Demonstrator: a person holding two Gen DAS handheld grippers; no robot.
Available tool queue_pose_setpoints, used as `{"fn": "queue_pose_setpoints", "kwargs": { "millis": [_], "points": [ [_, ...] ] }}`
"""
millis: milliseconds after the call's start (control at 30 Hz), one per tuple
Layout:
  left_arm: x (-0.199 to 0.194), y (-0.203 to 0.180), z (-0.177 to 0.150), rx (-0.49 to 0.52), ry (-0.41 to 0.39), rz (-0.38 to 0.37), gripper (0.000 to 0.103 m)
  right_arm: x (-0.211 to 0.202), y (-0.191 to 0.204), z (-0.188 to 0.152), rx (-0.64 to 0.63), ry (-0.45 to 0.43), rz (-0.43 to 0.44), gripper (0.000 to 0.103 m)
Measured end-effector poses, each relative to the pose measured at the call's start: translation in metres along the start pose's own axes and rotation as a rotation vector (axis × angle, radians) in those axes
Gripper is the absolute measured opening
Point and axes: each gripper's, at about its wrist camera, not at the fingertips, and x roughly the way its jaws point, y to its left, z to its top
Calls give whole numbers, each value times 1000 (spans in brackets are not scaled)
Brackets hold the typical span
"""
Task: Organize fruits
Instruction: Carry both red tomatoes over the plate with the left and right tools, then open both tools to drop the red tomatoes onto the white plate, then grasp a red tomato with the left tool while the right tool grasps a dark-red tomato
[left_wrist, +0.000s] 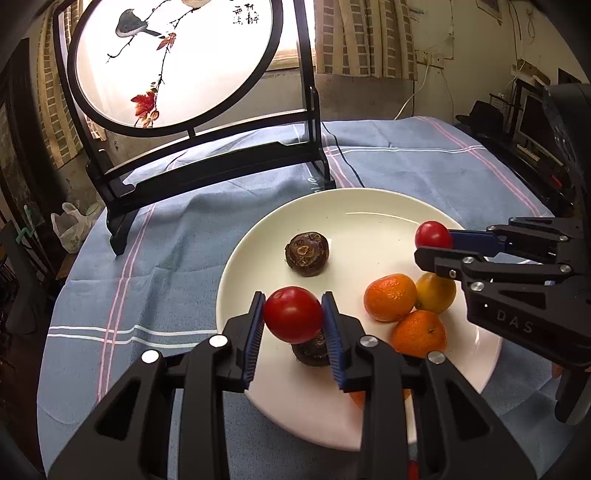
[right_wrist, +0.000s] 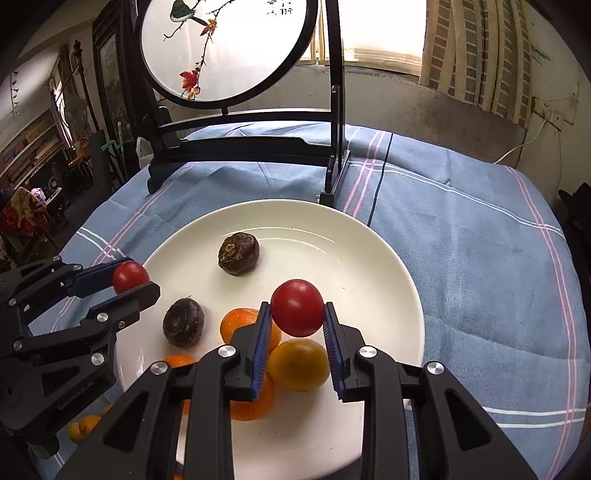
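Observation:
A white plate (left_wrist: 369, 221) (right_wrist: 332, 258) lies on the blue cloth. On it are two brown water chestnuts (left_wrist: 306, 249) (right_wrist: 238, 254), the second one (right_wrist: 183, 322) nearer me, and several oranges (left_wrist: 389, 297) (right_wrist: 298, 363). My left gripper (left_wrist: 293, 299) is shut on a red tomato (left_wrist: 293, 314) just above the plate's near left part. My right gripper (right_wrist: 296, 306) is shut on another red tomato (right_wrist: 298, 307) above the oranges. Each view shows the other gripper too: the right gripper (left_wrist: 434, 242) and the left gripper (right_wrist: 138, 275), both with a tomato at the fingertips.
A round painted screen on a black stand (left_wrist: 173, 62) (right_wrist: 225, 48) rises behind the plate, with a black cable (left_wrist: 343, 155) beside its foot. Two small oranges (right_wrist: 83, 426) lie off the plate at the near left. The table edge falls away at left and right.

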Motion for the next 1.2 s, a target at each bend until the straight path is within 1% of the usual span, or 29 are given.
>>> {"fn": "queue_pose_setpoints", "kwargs": {
  "millis": [67, 100, 133, 167, 200, 300, 467, 567, 600, 733, 833, 900, 1000, 1100, 1133, 1200],
  "points": [
    [1, 0, 1, 3, -3, 11, 41, 1, 0, 0, -1, -6, -2, 32],
    [1, 0, 2, -1, -6, 16, 48, 0, 0, 0, 0, -13, -2, 39],
    [1, 2, 2, -7, -10, 18, 54, -3, 0, -1, 0, -23, -3, 52],
    [0, 2, 2, -8, -14, 20, 55, -6, 0, -1, -1, -39, -10, 55],
    [-1, 4, 2, -10, -16, 22, 56, -10, 0, -1, -3, -48, -13, 56],
    [-7, 9, -1, -24, -22, 16, 56, -22, 0, -5, 1, -60, 5, 56],
    [-33, 17, -11, -43, -50, 5, 56, -56, 12, -24, -52, -79, 35, 56],
    [-56, 20, -23, -38, -74, 1, 58, -84, 24, -47, -97, -88, 85, 57],
    [-64, 21, -29, -36, -82, 1, 60, -92, 28, -57, -114, -88, 102, 57],
    [-97, 25, -56, -37, -103, -14, 65, -116, 45, -102, -199, -67, 134, 58],
    [-115, 27, -78, -39, -103, -19, 68, -118, 60, -135, -293, -12, 121, 57],
    [-124, 29, -91, -47, -96, -24, 68, -111, 64, -149, -325, 33, 109, 57],
    [-134, 31, -105, -50, -92, -24, 68, -97, 69, -161, -345, 83, 78, 57],
    [-142, 28, -112, -43, -89, -32, 68, -85, 71, -163, -346, 113, 72, 56],
    [-143, 25, -113, -37, -91, -34, 68, -80, 71, -163, -349, 126, 56, 51],
    [-145, 19, -114, -19, -89, -42, 69, -76, 70, -164, -340, 139, 68, 40]
  ]
}}
